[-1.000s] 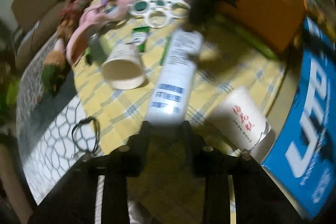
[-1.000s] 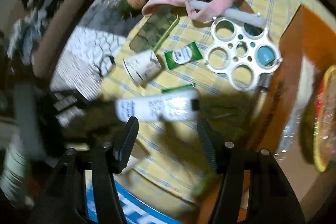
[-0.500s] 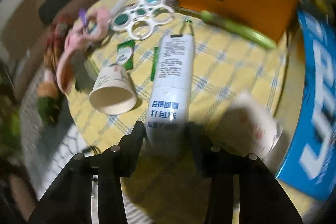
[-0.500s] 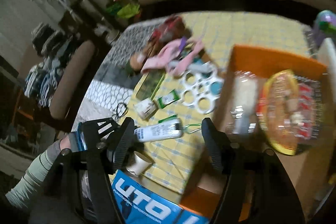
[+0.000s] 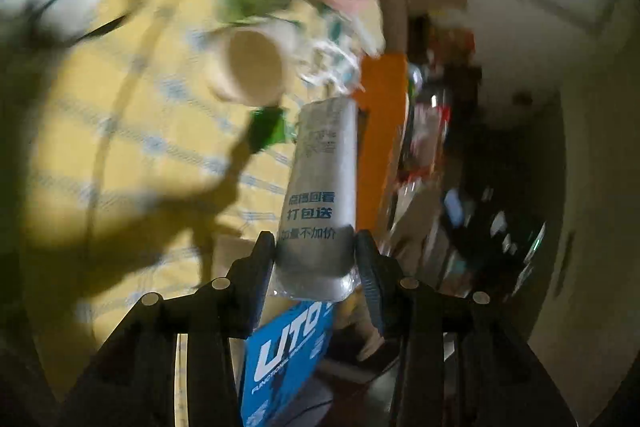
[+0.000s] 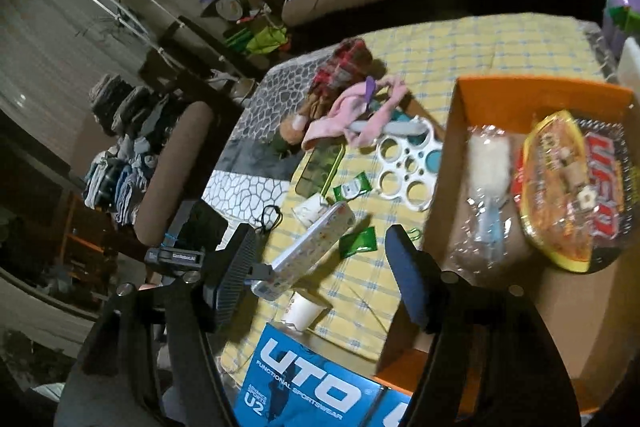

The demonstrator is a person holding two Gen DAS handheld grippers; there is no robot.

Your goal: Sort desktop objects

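Observation:
My left gripper is shut on a white cylindrical pack with blue Chinese print and holds it lifted and tilted above the yellow checked tablecloth. The same pack shows in the right wrist view, held in the air by the left gripper. My right gripper is open and empty, high above the table. An orange box at the right holds a noodle bowl and a plastic-wrapped brush.
On the cloth lie a tipped paper cup, a second paper cup, green sachets, a white ring tray, a phone, pink cloth and a doll. A blue UTO box stands at the near edge.
The left gripper has lifted the white pack off the cloth and swung it up and to the right, towards the orange box. The right gripper has stayed high and open.

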